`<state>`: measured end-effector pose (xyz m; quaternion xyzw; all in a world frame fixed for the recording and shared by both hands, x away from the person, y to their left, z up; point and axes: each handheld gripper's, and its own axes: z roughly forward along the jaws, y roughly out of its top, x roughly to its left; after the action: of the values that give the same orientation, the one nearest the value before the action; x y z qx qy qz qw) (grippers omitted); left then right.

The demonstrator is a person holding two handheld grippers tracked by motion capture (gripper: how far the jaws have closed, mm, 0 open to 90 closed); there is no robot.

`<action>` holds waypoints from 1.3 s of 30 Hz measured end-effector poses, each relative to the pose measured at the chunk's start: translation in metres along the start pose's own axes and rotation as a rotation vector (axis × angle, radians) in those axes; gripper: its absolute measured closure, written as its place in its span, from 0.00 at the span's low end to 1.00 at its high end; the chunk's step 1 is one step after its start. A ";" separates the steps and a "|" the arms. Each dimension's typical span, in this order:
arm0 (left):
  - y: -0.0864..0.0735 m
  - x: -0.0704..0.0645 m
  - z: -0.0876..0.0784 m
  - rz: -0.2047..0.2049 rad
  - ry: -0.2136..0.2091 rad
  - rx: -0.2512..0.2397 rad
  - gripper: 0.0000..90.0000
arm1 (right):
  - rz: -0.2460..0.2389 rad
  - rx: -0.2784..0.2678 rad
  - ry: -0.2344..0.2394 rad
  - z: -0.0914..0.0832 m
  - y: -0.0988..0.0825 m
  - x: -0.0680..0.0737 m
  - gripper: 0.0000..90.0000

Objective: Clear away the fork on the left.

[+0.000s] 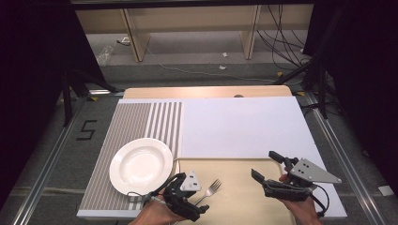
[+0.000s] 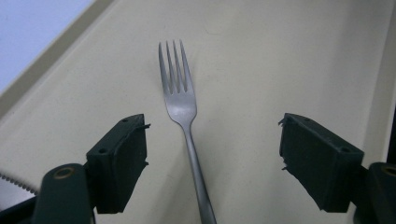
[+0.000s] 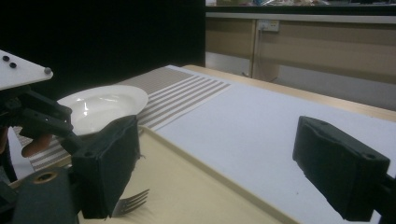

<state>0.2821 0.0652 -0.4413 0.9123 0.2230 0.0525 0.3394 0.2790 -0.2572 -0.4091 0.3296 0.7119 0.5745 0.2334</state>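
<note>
The fork is lying flat on the cream tray at the near edge of the worktop, its tines pointing away from the person and its handle running back toward the left claw. In the left gripper view, the fork is sitting between the 2 black jaws of the left claw, which are standing wide apart on either side of the handle; neither pad is touching the metal, and bare tray is showing on both sides of it. The left claw is gripping nothing.

The right claw is hovering over the right part of the tray, well apart from the fork, with its jaws also spread wide and nothing between them. In the right gripper view, the right claw is looking across the tray toward the left claw, and the fork's tines are peeking out from behind the left-hand jaw.

A white plate is resting on a grey striped mat just left of the tray, near the left claw but not touching it. A plain white sheet is covering the worktop beyond the tray. The same plate is appearing in the right gripper view, on the striped mat.
</note>
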 end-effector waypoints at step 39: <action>0.011 -0.005 0.034 0.086 -0.002 0.149 0.99 | 0.000 0.004 0.000 -0.003 -0.002 -0.002 0.17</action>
<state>0.2900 0.0358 -0.4600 0.9438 0.1865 0.0497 0.2681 0.2781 -0.2610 -0.4100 0.3304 0.7130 0.5730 0.2328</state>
